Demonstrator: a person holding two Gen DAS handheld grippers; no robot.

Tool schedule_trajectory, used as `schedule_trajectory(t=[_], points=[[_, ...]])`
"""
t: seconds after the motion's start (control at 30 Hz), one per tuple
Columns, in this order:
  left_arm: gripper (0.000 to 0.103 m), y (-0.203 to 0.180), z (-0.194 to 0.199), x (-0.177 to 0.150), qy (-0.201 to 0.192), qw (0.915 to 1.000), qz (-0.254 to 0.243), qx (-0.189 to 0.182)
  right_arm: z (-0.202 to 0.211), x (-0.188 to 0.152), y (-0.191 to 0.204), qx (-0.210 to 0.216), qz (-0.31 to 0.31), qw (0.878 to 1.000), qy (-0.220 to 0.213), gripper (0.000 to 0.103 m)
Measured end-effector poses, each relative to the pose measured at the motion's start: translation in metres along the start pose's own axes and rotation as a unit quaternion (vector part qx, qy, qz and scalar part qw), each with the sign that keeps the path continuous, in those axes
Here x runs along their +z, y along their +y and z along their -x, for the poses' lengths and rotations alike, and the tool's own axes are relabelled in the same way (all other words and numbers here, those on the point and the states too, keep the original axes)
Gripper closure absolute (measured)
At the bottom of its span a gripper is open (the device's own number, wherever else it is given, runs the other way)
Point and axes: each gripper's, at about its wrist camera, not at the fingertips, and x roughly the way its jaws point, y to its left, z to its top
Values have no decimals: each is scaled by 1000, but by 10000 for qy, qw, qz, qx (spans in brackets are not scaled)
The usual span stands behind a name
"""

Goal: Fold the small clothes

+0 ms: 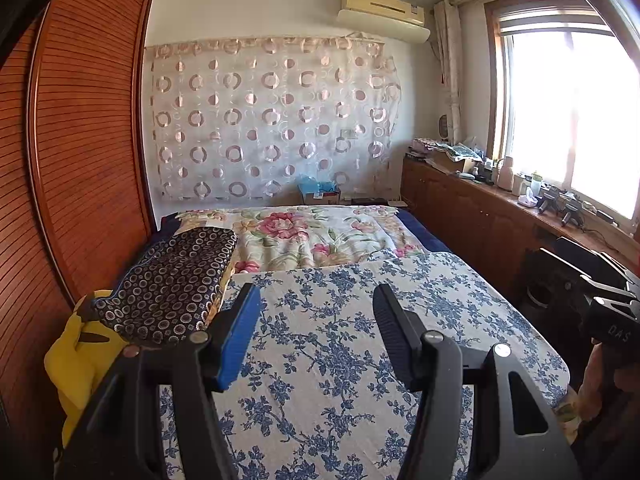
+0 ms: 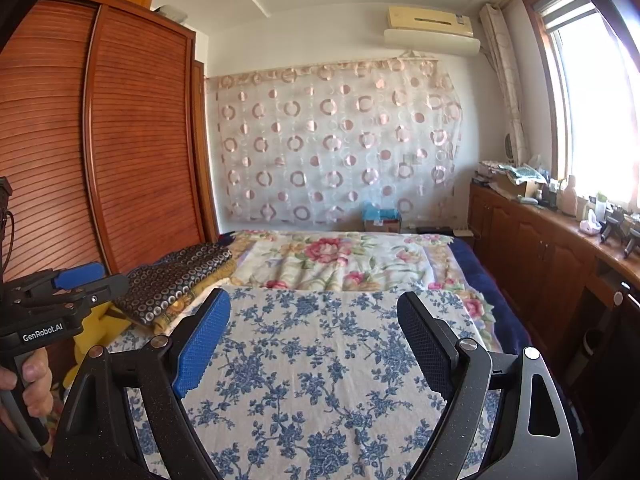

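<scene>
Both tools, left tool (image 1: 316, 308) and right tool (image 2: 314, 316), gape above blue-floral cloth (image 1: 360, 340).

A blue-and-white floral cloth (image 1: 352, 344) is spread flat across the near end of the bed, toward 6 o'clock. A dark folded garment with ring print (image 1: 176, 284) is laid at 10 o'clock beside it.

blue-floral white cloth (image 1: 360, 340) | pink-floral cream blanket (image 1: 312, 236) | dark ring-patterned fabric (image 1: 176, 280)

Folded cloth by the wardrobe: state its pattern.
Dark cloth with small pale rings; clearest in the left wrist view.
</scene>
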Motion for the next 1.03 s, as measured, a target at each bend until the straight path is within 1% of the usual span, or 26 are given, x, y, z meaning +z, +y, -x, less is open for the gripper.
schedule_trajectory(t=[1.03], points=[[45, 1, 0, 0, -5, 10000, -9, 1, 0, 1, -2, 12, -6, 10000, -7, 16]])
